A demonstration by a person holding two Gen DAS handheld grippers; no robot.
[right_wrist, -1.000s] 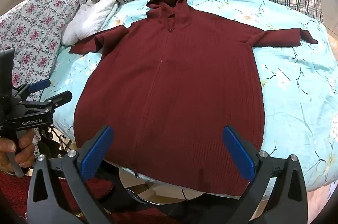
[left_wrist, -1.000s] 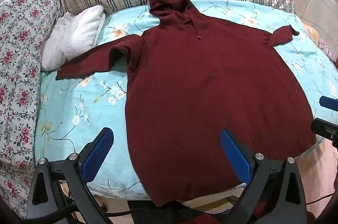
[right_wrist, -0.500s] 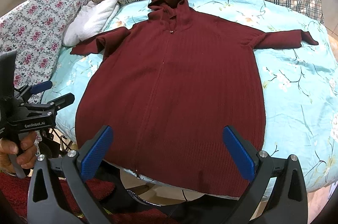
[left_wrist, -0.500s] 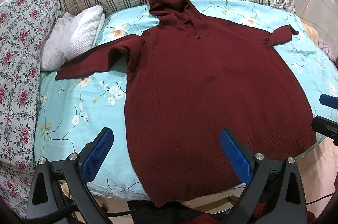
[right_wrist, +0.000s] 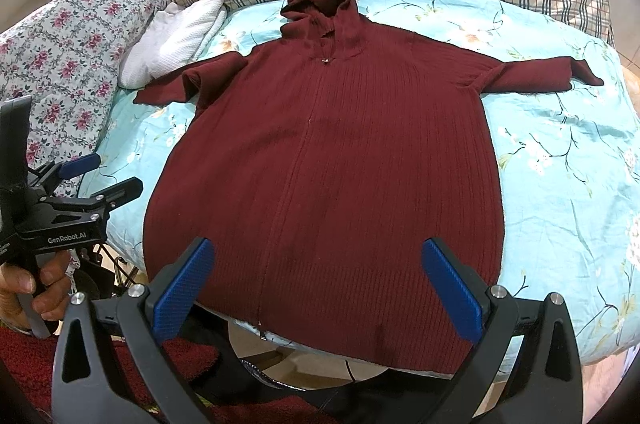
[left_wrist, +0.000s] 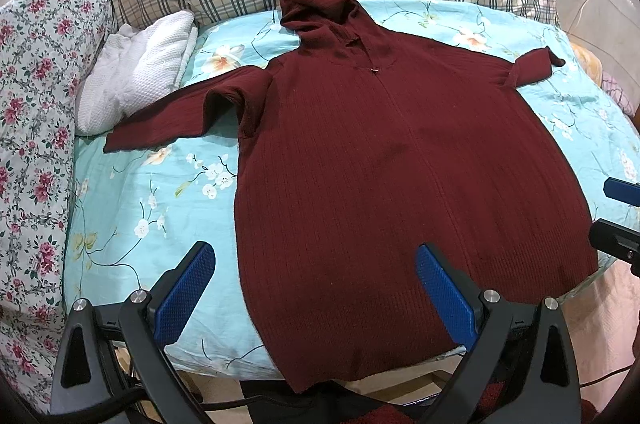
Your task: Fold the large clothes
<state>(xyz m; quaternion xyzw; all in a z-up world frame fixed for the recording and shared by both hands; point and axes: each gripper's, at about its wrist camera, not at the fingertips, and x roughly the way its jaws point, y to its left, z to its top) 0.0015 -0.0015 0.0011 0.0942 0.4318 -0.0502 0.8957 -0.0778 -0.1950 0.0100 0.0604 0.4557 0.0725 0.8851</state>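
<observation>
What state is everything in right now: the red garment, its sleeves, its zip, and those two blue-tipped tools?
Red hooded cardigan: spread flat on the bed, unfolded, hem over the bed edge.
Zip: closed up to the collar.
Left sleeve: stretched outward, creased near the shoulder.
Right sleeve: stretched straight outward.
Left tool: open, holding nothing.
Right tool: open, holding nothing.
White towel: bunched beside the pillows.

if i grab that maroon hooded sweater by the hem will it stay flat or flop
The sweater will probably flop: it is soft ribbed knit lying limp on the bedsheet. Its hem already droops over the bed edge, so it likely sags between grips. Being long, it may drag.
</observation>
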